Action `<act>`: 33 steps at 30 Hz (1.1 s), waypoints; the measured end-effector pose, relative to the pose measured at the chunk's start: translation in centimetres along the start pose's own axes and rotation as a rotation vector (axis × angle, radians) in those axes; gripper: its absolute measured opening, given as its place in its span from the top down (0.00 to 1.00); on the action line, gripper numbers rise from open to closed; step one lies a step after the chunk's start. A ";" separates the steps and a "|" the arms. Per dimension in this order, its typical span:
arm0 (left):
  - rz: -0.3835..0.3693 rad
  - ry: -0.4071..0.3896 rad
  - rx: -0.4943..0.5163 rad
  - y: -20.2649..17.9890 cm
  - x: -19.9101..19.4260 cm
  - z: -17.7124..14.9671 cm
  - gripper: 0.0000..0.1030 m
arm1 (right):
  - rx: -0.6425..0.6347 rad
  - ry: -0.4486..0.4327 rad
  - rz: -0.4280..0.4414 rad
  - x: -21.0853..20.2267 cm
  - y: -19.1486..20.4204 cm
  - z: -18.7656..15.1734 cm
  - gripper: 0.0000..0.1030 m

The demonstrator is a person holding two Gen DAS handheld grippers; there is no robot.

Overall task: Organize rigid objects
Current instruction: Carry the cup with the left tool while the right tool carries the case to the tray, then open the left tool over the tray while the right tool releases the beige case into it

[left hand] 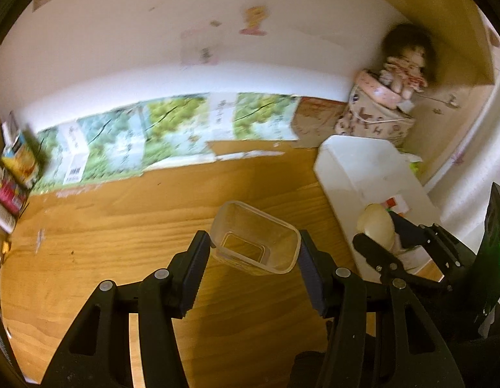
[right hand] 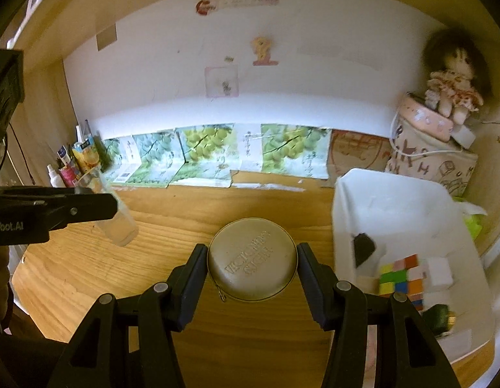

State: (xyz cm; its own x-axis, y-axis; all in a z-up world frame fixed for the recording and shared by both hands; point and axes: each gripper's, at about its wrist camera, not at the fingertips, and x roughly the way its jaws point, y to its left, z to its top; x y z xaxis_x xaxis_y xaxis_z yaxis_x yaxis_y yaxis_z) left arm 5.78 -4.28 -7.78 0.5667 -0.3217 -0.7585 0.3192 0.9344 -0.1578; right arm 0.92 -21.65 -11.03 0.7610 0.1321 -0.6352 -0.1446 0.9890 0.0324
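the right gripper clamps a round tan zippered case; the white plastic bin lies just to its right. the left gripper grips a clear rectangular plastic tub, farther from the bin.

Clear container, beige round case, multicoloured cube, white bin

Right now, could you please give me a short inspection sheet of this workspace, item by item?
Surface: wooden desk, worn at the back edge.
Job's things: clear container; round zip case; white bin holding a colour cube.
Clutter: bottles and cartons far left; doll on a fabric box.
Grippers: left gripper shut on the container; right gripper shut on the case.
Cables: white cord over the fabric box.
Surroundings: white wall, grape-print cardboard.
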 end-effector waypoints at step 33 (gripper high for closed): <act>-0.119 0.044 0.150 -19.7 6.9 1.9 0.43 | 0.096 0.088 -0.071 -1.8 -18.5 -4.1 0.46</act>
State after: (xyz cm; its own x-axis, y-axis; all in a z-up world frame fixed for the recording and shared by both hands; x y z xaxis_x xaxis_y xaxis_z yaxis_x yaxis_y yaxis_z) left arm 4.88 -25.25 -8.68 0.4850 -0.4188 -0.7677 0.4934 0.8558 -0.1552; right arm -0.41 -40.46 -13.63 0.7079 0.0594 -0.7038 -0.0278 0.9980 0.0563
